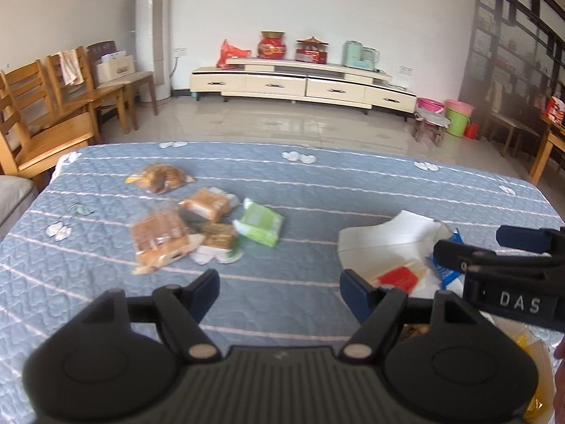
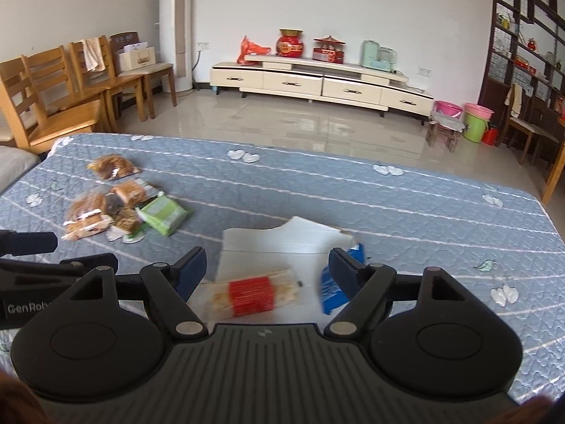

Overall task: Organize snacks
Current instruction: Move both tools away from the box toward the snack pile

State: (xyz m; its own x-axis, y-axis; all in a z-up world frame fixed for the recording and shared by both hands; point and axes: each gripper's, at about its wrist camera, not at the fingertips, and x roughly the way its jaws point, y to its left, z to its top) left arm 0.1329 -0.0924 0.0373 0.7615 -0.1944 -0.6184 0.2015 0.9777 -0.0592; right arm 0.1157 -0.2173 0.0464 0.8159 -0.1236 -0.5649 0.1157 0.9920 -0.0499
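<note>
Both jaws wide, holding nothing: left gripper [image 1: 279, 291] over bare table [image 1: 317, 183], right gripper [image 2: 267, 268] above red-banded snack [image 2: 251, 294] in white box [image 2: 282, 243].

The snacks lie on a blue quilted cover [image 2: 353, 194] in two groups. Left group: a clear bread bag [image 2: 113, 166] farthest back; a bun pack [image 2: 130, 190] nearer; a cake pack [image 2: 86, 217], a dark pack [image 2: 125, 221] and a green packet [image 2: 164, 215] at the front, touching or overlapping. Right group: a white box [image 2: 282, 243], open, holding a red-banded pack [image 2: 252, 295] lying flat; a blue packet [image 2: 333, 288] sits at the box's right edge, tilted.
</note>
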